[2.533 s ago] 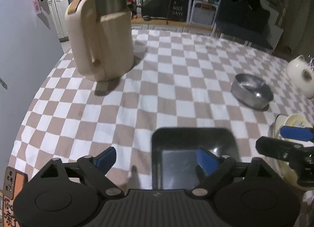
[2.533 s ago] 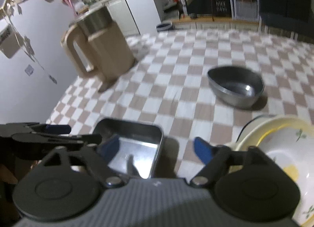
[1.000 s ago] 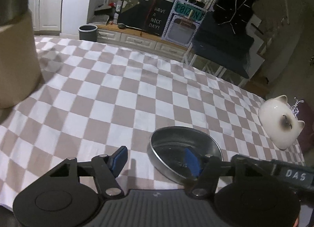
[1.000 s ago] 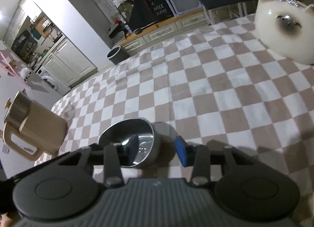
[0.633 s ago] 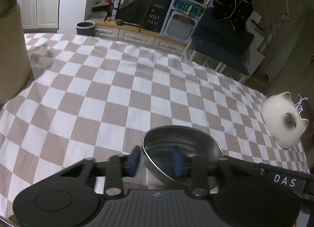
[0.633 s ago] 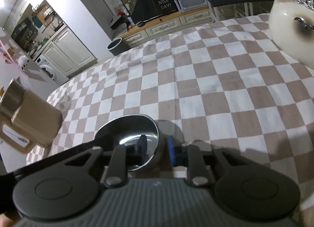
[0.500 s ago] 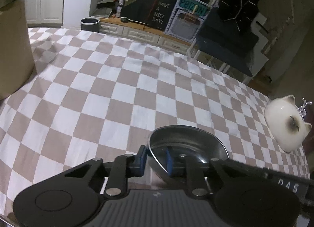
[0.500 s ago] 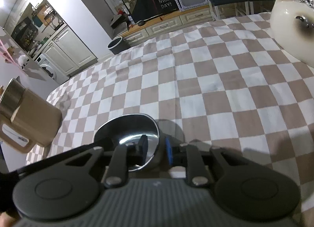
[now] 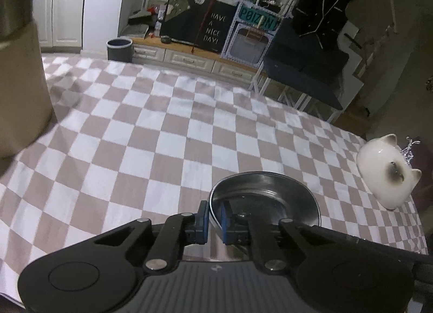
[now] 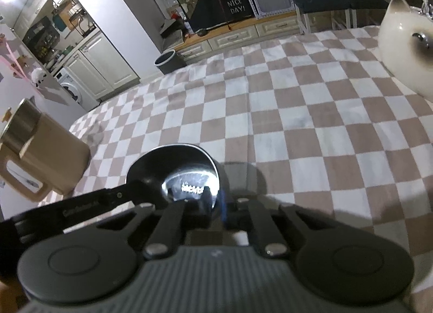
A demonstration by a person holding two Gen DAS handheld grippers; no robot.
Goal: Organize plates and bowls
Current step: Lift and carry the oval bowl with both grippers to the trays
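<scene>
Steel bowl (image 9: 266, 199) sits low in both frames on the checked cloth (image 9: 162, 134); the left gripper (image 9: 214, 218) pinches its left rim, the right gripper (image 10: 217, 206) its right rim, both having just closed.

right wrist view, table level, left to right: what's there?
Beige jug with steel rim and handle → round stainless steel bowl, its rim pinched by the right gripper → white ceramic cat figurine with dark face. All sit on the brown-and-white checked tablecloth.
</scene>
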